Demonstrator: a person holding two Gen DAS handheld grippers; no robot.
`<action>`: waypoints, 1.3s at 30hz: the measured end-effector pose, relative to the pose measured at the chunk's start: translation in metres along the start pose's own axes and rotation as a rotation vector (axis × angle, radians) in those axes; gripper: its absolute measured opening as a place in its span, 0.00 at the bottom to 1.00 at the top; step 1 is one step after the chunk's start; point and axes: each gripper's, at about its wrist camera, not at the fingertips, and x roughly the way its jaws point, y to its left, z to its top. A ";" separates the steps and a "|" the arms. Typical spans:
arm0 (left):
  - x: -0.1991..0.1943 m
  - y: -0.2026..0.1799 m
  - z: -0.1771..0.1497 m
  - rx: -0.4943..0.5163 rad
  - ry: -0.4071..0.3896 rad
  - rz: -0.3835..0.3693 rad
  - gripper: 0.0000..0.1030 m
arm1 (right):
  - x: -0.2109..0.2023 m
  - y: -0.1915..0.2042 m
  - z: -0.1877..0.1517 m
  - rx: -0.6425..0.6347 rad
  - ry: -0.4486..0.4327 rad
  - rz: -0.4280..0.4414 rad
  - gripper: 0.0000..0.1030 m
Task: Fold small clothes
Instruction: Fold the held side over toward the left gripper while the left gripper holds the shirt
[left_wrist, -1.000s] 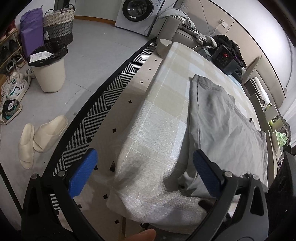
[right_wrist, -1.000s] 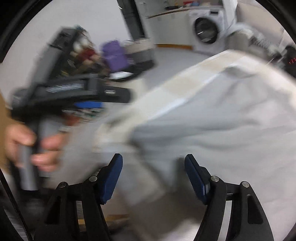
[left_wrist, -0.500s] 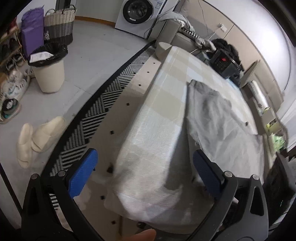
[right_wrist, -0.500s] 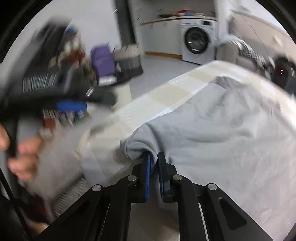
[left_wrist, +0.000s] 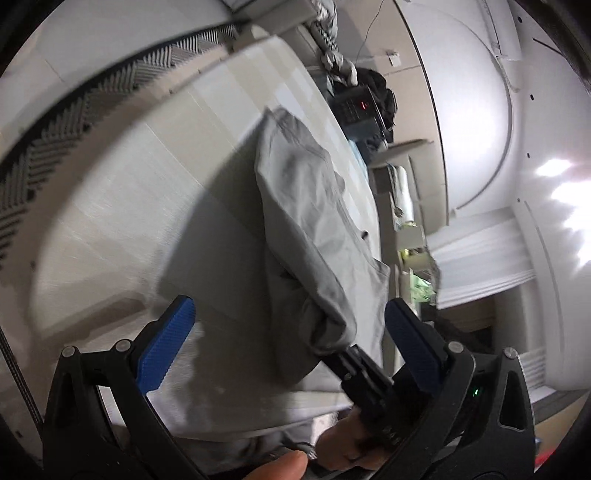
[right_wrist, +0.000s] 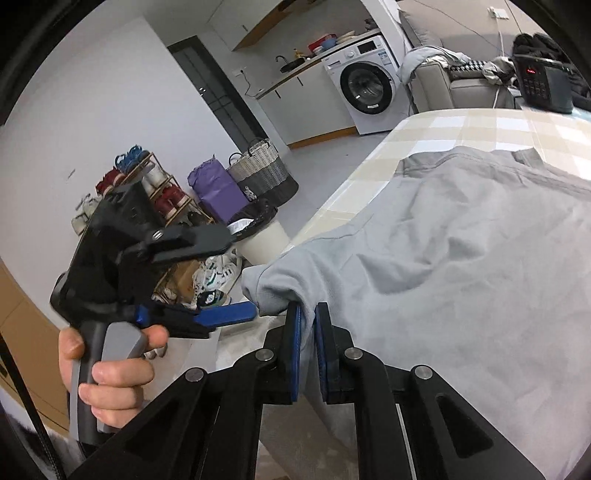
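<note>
The right tool (right_wrist: 307, 334) pinches the grey garment's (right_wrist: 461, 258) corner at the desk (right_wrist: 461, 122) edge; the left tool (left_wrist: 284, 343) gapes wide just beside it.

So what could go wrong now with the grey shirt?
The right tool pinches only a small bunch at the corner of the grey shirt, so the cloth might slip out when pulled. The left tool is open and holds nothing, so lifting one-sided could drag the shirt crooked. The checked cover might also bunch up underneath.
</note>
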 end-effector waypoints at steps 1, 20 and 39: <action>0.011 0.002 0.002 -0.021 0.029 -0.025 0.98 | -0.001 0.002 -0.001 -0.008 0.000 -0.002 0.08; 0.112 -0.030 0.045 0.047 0.145 0.135 0.09 | -0.026 0.008 -0.022 -0.127 0.026 -0.116 0.45; 0.047 -0.027 0.056 0.002 0.090 0.093 0.08 | 0.046 0.049 -0.041 -0.420 0.143 -0.430 0.63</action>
